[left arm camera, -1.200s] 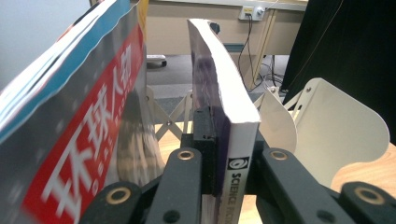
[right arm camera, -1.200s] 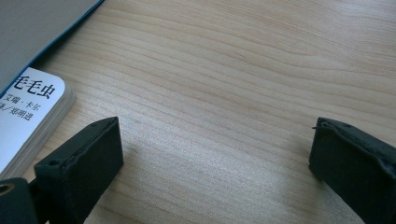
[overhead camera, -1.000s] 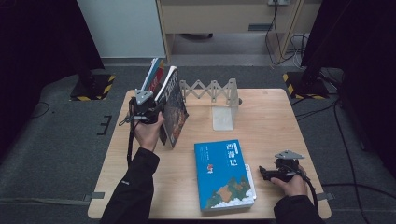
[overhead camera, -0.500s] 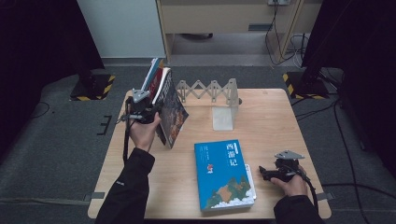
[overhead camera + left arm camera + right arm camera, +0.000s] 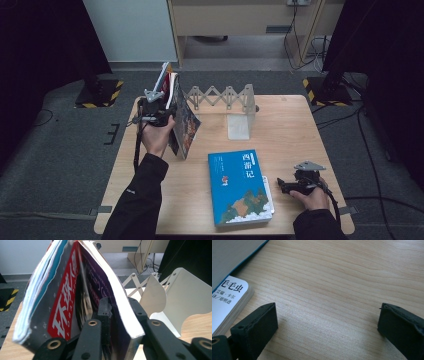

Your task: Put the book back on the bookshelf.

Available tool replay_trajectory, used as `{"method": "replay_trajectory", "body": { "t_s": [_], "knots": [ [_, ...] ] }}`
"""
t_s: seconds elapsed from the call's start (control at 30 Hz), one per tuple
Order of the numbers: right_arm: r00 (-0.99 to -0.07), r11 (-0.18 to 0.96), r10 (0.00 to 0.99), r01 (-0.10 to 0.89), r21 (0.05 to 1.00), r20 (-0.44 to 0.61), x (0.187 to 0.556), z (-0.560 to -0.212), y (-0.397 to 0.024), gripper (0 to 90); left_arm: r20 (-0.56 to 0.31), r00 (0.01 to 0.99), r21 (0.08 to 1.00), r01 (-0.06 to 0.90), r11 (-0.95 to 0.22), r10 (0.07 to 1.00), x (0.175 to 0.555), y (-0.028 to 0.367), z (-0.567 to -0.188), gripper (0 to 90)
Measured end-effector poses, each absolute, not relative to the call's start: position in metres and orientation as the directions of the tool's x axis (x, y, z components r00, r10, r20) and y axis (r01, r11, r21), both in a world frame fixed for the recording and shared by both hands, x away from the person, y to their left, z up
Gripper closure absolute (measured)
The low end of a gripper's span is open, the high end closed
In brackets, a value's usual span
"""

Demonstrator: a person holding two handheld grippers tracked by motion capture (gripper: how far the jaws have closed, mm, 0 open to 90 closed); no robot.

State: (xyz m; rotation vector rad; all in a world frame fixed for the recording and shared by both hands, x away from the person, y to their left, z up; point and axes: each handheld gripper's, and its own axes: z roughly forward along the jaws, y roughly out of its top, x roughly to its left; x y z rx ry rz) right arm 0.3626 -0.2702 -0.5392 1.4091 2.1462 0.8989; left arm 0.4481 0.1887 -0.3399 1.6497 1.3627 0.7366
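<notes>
Books (image 5: pixel 177 112) stand leaning at the far-left end of the table (image 5: pixel 295 125), against the left end of the folding rack (image 5: pixel 222 95). Left hand-held gripper (image 5: pixel 157 112) is at their near edge; in its own view the jaws straddle the lower corner of the purple-covered book (image 5: pixel 117 307), one jaw on each cover. The jaws have just been easing apart, and from this angle it is hard to tell whether the pads still press, though they look to be in contact with the covers.

Risks from here:
- The group leans away from upright. If the jaws let go fully, the purple book may tip toward the rack's white end plate (image 5: pixel 185 300), or slide flat onto the table.
- The red-spined book (image 5: pixel 62 305) just left of the jaws rests against the held one; pulling the gripper back could drag it along or topple it.
- The grip sits low at one corner, so any lift would let the book swing and fan its pages.

Right hand-held gripper (image 5: pixel 295 186) rests on the table with jaws wide apart (image 5: pixel 324 322), nothing between them. The blue book (image 5: pixel 239 187) lies flat just to its left, over a small white book (image 5: pixel 229 302); a careless sweep would knock both.
</notes>
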Motion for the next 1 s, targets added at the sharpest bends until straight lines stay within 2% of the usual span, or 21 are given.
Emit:
{"method": "replay_trajectory", "body": {
  "t_s": [0.17, 0.5, 0.83, 1.0],
  "knots": [
    [-0.400, 0.278, 0.916, 0.646, 0.710, 0.005, 0.363, -0.539, -0.270, 3.0, -0.066, 0.217, 0.879, 0.474, -0.047, 0.974, 0.447, 0.192, -0.337, 81.6],
    [-0.400, 0.278, 0.916, 0.647, 0.710, 0.006, 0.363, -0.539, -0.270, 2.9, -0.068, 0.202, 0.924, 0.381, -0.014, 0.977, 0.449, 0.184, -0.333, 82.3],
    [-0.404, 0.281, 0.915, 0.646, 0.710, 0.004, 0.363, -0.539, -0.270, 2.8, -0.069, 0.145, 0.936, 0.353, 0.014, 0.987, 0.467, 0.180, -0.327, 82.3],
    [-0.404, 0.281, 0.915, 0.646, 0.710, 0.006, 0.363, -0.539, -0.270, 2.8, -0.036, 0.119, 0.938, 0.348, -0.007, 0.992, 0.472, 0.175, -0.332, 82.2]
  ]
}}
